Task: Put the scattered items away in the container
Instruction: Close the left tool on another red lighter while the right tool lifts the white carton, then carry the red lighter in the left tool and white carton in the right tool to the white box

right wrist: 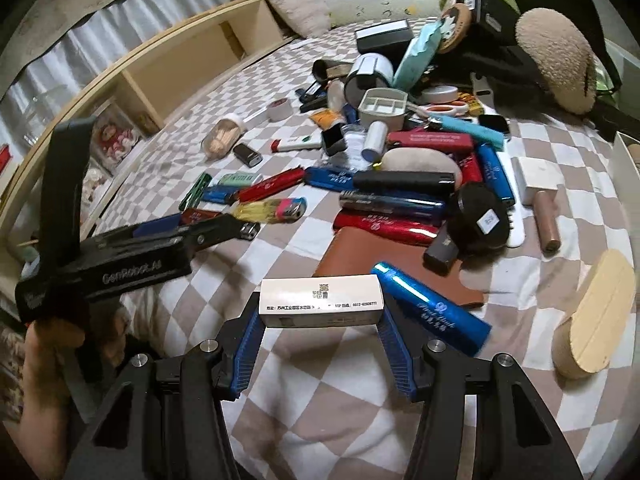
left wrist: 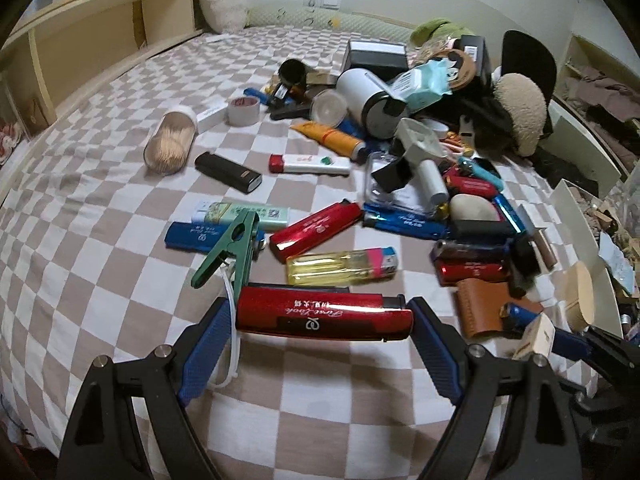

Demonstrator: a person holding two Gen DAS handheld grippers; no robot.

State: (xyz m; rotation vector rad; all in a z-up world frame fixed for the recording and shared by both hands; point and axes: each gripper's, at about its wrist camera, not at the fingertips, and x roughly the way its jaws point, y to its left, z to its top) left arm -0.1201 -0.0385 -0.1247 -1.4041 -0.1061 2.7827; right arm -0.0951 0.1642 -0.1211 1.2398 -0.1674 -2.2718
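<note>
Your left hand-held gripper [left wrist: 320, 320] is clamped on one red lighter [left wrist: 324, 316], held crosswise above the checkered bed [left wrist: 100, 240]. Your right hand-held gripper [right wrist: 320, 316] grasps one white box [right wrist: 322, 306] end to end. Just beyond the left grip you have one green clip [left wrist: 236, 248], one yellow lighter [left wrist: 340, 266], another red lighter [left wrist: 316, 230] and one blue lighter [left wrist: 192, 236] lying loose. One jar of toothpicks [left wrist: 170, 146] and one tape roll [left wrist: 243, 110] lie farther off.

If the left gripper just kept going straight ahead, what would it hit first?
Probably the yellow lighter, lying just beyond the red lighter that the left gripper holds, though depth is hard to judge.
</note>
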